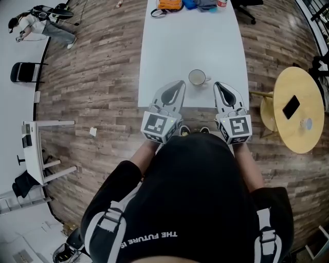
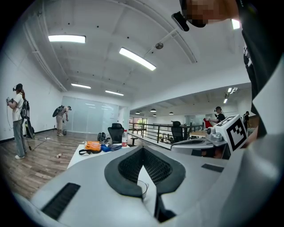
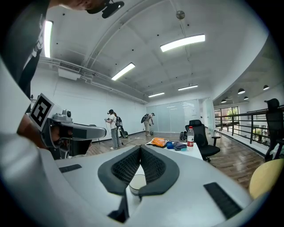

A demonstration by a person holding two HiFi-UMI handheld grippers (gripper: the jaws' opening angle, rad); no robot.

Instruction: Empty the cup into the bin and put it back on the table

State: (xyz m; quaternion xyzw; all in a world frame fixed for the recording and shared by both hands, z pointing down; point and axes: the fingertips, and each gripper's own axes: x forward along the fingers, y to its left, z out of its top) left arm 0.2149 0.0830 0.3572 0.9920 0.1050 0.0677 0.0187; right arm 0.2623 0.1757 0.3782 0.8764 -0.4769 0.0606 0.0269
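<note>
A white cup [image 1: 197,77], its handle pointing right, stands upright near the front edge of the long white table [image 1: 169,46]. My left gripper [image 1: 180,82] hovers just left of the cup, shut and empty. At about the same distance on the cup's right is my right gripper [image 1: 217,84], also shut with nothing in it. In the left gripper view the closed jaws of the left gripper [image 2: 143,151] hide most of the cup [image 2: 142,189]. Below the right gripper [image 3: 140,149], in the right gripper view, the cup's rim [image 3: 136,182] shows. What the cup holds cannot be seen.
An orange bag [image 1: 169,4], dark cloth and a bottle [image 1: 222,3] lie at the table's far end. A round yellow table [image 1: 303,133] with a phone [image 1: 291,106] stands to the right, a stool [image 1: 266,110] beside it. A white desk [image 1: 32,154] is on the left. People stand far off.
</note>
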